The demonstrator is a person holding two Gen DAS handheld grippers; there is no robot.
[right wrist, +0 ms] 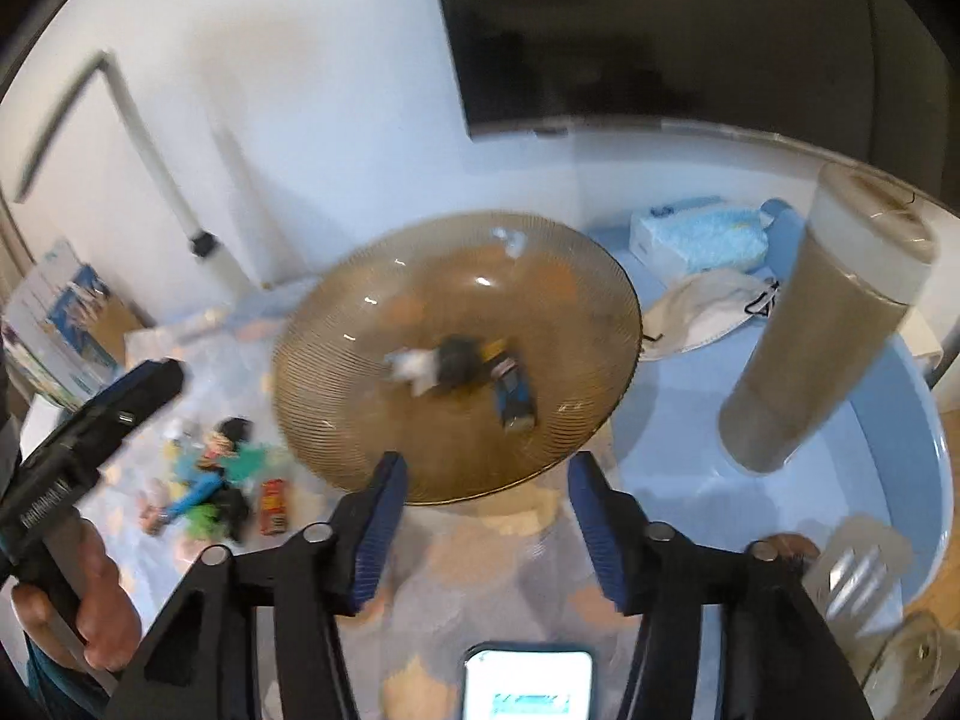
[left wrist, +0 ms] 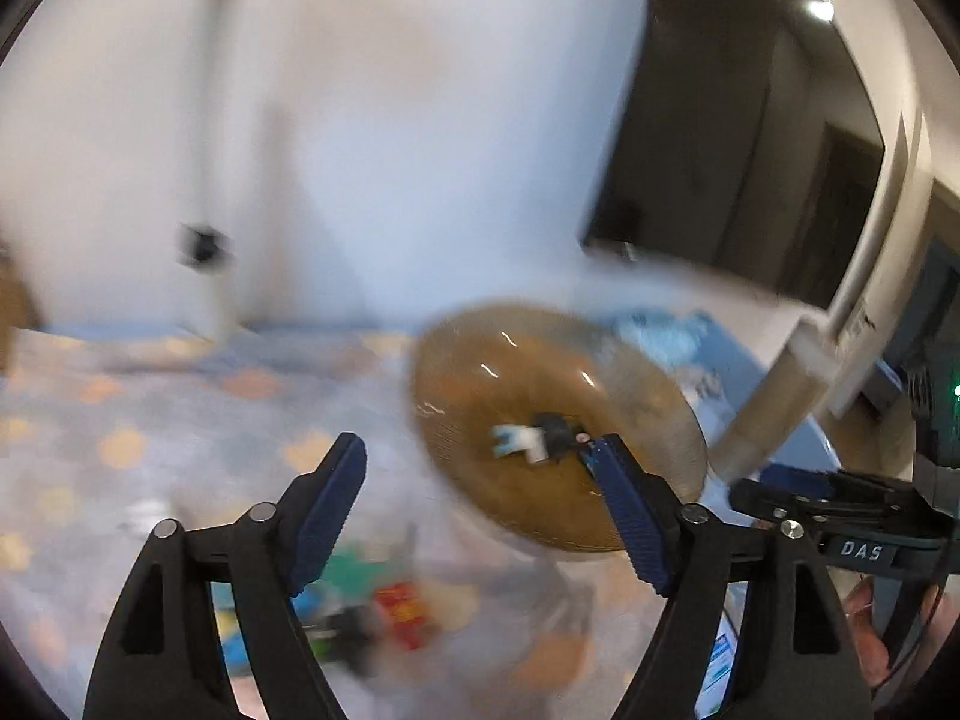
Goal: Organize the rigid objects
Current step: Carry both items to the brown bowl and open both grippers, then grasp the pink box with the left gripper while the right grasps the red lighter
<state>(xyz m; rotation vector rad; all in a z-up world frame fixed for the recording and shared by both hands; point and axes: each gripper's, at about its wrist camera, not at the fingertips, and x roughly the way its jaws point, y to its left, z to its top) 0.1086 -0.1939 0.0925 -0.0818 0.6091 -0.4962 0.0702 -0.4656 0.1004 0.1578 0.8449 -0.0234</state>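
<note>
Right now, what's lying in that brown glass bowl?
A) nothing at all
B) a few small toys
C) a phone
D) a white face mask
B: the bowl holds a few small toys, while the phone and mask lie outside it.

The patterned table [right wrist: 498, 588] carries a bowl [right wrist: 360, 324], scattered toys [right wrist: 210, 480], a tumbler [right wrist: 828, 324] and a phone [right wrist: 528, 684].
</note>
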